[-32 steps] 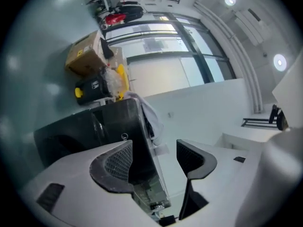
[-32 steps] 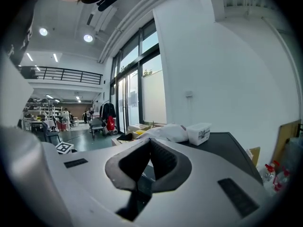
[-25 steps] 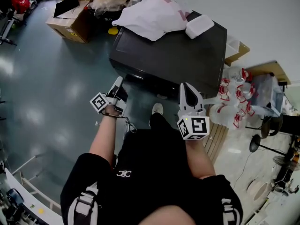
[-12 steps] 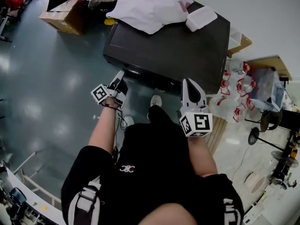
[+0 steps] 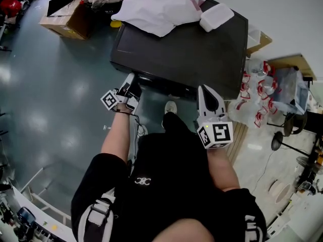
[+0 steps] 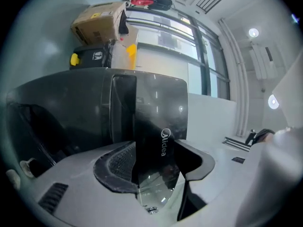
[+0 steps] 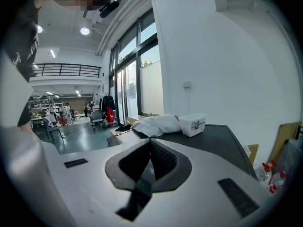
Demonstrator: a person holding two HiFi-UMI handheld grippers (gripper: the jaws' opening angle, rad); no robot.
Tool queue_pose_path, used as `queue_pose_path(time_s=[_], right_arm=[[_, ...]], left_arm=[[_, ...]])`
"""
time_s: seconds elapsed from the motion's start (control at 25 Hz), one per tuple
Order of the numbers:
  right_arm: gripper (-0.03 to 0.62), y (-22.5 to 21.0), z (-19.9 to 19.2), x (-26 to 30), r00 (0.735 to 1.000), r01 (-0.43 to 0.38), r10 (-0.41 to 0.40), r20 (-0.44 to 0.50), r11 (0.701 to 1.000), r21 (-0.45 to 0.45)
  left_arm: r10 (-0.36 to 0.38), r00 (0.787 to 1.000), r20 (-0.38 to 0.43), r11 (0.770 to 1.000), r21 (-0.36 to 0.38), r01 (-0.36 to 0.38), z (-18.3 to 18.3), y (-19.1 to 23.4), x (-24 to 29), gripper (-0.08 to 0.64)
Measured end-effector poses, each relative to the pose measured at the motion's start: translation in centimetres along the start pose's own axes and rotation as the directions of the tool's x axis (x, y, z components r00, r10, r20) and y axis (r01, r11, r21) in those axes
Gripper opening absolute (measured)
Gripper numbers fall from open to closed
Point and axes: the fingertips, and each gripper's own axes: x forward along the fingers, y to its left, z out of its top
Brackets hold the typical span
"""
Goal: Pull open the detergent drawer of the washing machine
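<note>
The detergent drawer [image 6: 161, 110] sits in the top front strip of the washing machine [image 5: 192, 49], between the left gripper's [image 5: 132, 82] closing, not yet pinching jaws; glossy, stiff, probably slippery, so hook its edge; right gripper [image 5: 206, 92] pressed together, empty.

Noting glossy teal floor [image 5: 55, 89] spreading from 7 to 11 o'clock, mirroring overhead light. Logging cardboard box [image 5: 65, 21] at 11 o'clock and white wall [image 5: 282, 9] at 1 o'clock. Seeing, in right gripper view, tall windows [image 7: 142, 70] at 12 o'clock and ceiling lamp [image 7: 84, 30] glowing at 11 o'clock.
</note>
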Motion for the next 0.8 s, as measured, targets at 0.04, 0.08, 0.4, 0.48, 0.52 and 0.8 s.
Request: queue_pose_path(time_s=[0.04,0.08,0.4,0.48,0.52,0.8], right_arm=[[0.002,0.0,-0.1,0.0,1.000,0.003,-0.003,-0.004,1.000,0.001],[0.002,0.1,-0.2,-0.1,1.000,0.006,-0.006,-0.008,1.000,0.003],[0.002,0.2,-1.2,-0.3,0.999,-0.008,0.008,-0.045,1.000,-0.007],[0.002,0.2,-1.5,-0.4,0.999,-0.013,0.012,-0.053,1.000,-0.011],[0.002,0.2,-1.6,-0.4,0.998,-0.017,0.016,-0.056,1.000,-0.015],[0.002,0.4,-2.3,-0.4,0.997,-0.033,0.031,-0.074,0.999,-0.018]], left_arm=[[-0.008,1.000,0.003,1.000,-0.003,0.008,0.1,0.1,-0.1,0.249],[-0.017,1.000,0.006,1.000,-0.002,0.017,0.1,0.2,-0.2,0.247],[-0.096,0.995,0.037,0.993,0.077,0.093,0.5,0.3,0.3,0.242],[-0.101,0.995,0.022,0.991,0.086,0.099,0.5,0.4,0.3,0.242],[-0.106,0.994,0.019,0.991,0.090,0.104,0.5,0.4,0.3,0.242],[-0.137,0.986,0.090,0.988,0.080,0.130,0.7,0.7,0.1,0.209]])
